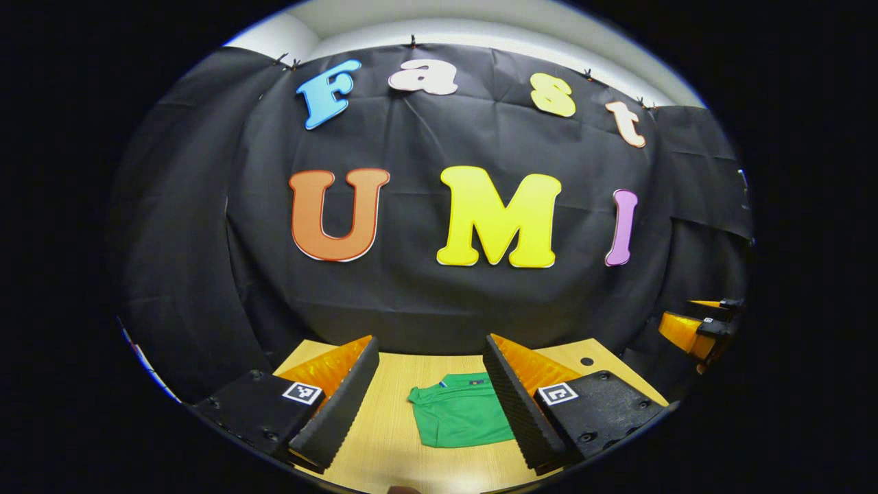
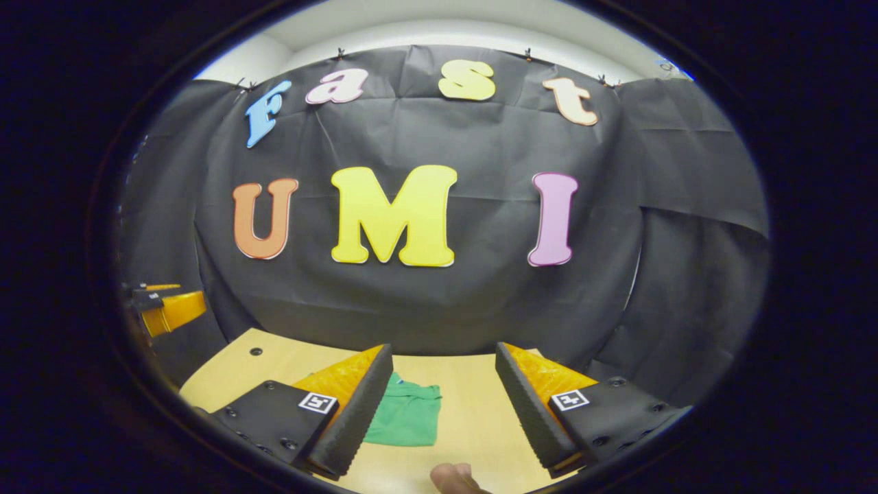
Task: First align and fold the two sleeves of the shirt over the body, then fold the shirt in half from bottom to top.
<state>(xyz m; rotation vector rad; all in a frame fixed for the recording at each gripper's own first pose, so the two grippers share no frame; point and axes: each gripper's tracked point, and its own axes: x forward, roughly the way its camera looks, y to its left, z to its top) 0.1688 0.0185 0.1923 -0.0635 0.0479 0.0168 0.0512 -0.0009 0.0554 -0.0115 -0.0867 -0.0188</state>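
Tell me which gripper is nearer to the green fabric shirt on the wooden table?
Left, though only slightly. The green fabric shirt lies between the open fingers of the left gripper. In the right gripper view the shirt sits left of the right gripper, partly behind its left finger.

No readable text or numbers. Square black-and-white coded markers on left gripper [image 1: 431, 401] and right gripper [image 2: 442, 405] bodies. Small tag at shirt [image 1: 461, 416] collar, illegible.

One green shirt [image 1: 461, 415] lies between the left gripper's two fingers [image 1: 343, 405]; one wooden table [image 1: 384, 439]; two grippers.
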